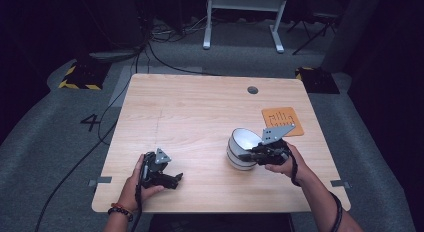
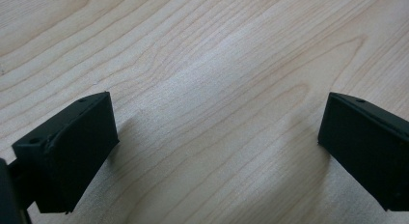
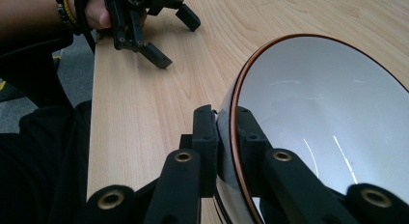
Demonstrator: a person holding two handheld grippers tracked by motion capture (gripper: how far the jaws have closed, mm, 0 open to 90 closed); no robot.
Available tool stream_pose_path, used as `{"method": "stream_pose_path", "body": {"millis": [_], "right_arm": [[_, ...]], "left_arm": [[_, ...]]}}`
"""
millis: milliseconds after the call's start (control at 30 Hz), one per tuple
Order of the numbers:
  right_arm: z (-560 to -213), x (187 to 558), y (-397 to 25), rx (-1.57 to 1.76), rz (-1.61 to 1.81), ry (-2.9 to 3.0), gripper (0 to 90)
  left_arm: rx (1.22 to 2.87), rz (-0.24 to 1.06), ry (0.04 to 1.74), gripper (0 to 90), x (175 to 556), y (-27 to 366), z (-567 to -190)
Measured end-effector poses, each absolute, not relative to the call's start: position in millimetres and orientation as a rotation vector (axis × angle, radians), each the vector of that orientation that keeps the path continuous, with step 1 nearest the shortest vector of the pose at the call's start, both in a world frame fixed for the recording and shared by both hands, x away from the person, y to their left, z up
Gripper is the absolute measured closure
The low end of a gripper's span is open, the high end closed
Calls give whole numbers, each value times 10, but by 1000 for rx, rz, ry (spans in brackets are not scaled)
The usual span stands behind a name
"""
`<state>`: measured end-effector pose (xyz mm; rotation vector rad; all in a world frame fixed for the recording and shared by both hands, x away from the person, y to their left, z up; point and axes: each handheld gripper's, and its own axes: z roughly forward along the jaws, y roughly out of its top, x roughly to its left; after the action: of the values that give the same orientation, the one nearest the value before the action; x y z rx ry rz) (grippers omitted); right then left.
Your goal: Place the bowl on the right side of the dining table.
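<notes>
On the light wooden bench [image 1: 200, 117] a white bowl [image 1: 242, 148] with a brown rim sits toward the 4 o'clock part of the top, tipped so its mouth faces up and away. The right hand-held gripper [image 1: 246, 156] meets the bowl at the bowl's 5 o'clock edge, with the person's right hand [image 1: 283, 163] behind it. In the right gripper view the two black jaws are clamped on the rim of the bowl [image 3: 328, 118], one jaw against the outer wall and the other against the glossy white inside, the rim pinched between them.

An orange mat [image 1: 282, 121] lies flat at 1 o'clock from the bowl, just beside it and near the bench's right edge. A small dark round hole [image 1: 252, 90] sits toward the bench's far edge, at 12 o'clock from the bowl.

The left hand-held gripper [image 1: 176, 179] rests low over the bench near its 7 o'clock corner, well apart from the bowl, held by the left hand [image 1: 137, 184]. In the left gripper view its jaws stand wide apart with only bare wood grain [image 2: 212, 89] between them, holding nothing. The right gripper view also shows that left hand-held gripper [image 3: 176, 38] farther off, its jaws spread above the bench.
</notes>
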<state>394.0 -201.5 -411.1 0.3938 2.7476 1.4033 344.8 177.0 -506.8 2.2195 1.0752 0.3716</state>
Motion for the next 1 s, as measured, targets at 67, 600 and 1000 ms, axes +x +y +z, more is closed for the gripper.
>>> {"method": "stream_pose_path", "body": {"millis": [67,600,1000], "right_arm": [[-4106,3933,-2009,396,1397,2747,821],[-4093,3893,-2002,375,1387,2704,812],[-4040,3867,-2035,378,1396,2676,811]], "left_arm": [[2222,372,1074,4,3448,1771,-5067],[2220,371,1075,4,3448,1770,-5068],[2219,372,1075,4,3448,1770,-5068]]}}
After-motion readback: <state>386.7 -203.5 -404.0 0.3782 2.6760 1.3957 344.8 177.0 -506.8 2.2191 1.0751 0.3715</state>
